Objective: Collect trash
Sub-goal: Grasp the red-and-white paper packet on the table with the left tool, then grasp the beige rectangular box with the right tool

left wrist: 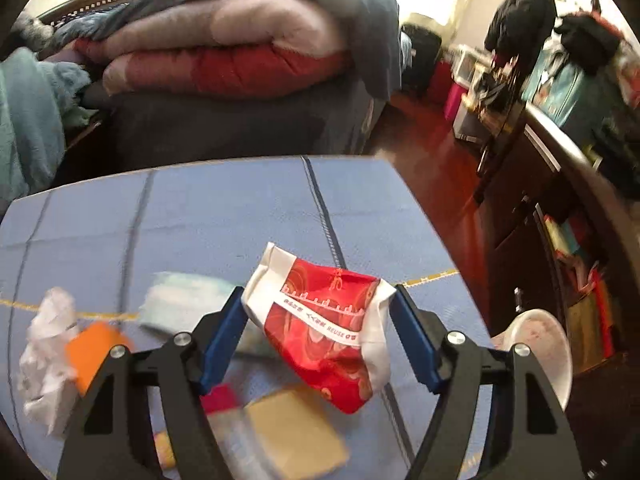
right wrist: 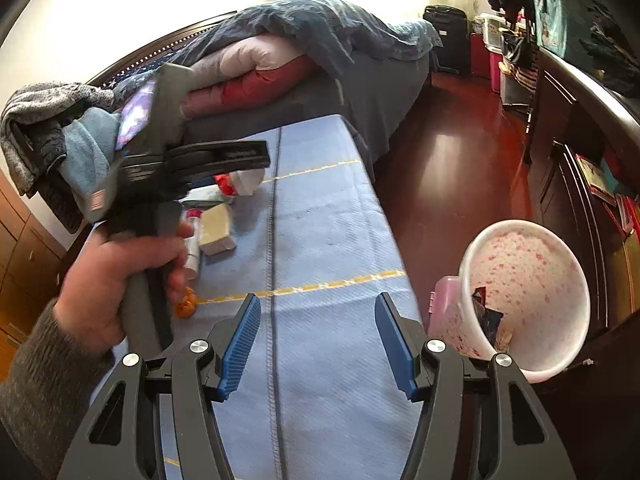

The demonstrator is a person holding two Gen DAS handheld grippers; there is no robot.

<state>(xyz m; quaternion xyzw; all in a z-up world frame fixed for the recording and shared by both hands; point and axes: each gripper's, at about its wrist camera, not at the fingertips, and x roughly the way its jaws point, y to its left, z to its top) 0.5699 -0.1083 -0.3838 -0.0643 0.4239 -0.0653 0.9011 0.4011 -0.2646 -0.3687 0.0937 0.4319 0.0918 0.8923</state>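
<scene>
My left gripper [left wrist: 318, 308] is shut on a red and white wrapper [left wrist: 324, 328] and holds it above the blue mat [left wrist: 200, 220]. Below it lie a crumpled white paper [left wrist: 48, 356], an orange piece [left wrist: 94, 352], a pale blue packet [left wrist: 180, 300], a yellow sponge [left wrist: 298, 436] and a small pink item [left wrist: 220, 398]. My right gripper [right wrist: 318, 340] is open and empty above the mat [right wrist: 320, 220]. A white speckled bin [right wrist: 528, 300] sits to its right, beside the mat's edge, with some scraps inside. The left gripper [right wrist: 192, 160] with the wrapper [right wrist: 240, 182] also shows in the right wrist view.
A bed with folded quilts [left wrist: 224, 48] lies beyond the mat. Red wooden floor [right wrist: 452, 168] runs on the right. A dark cabinet [right wrist: 580, 184] stands past the bin. The bin's rim shows in the left wrist view [left wrist: 540, 344].
</scene>
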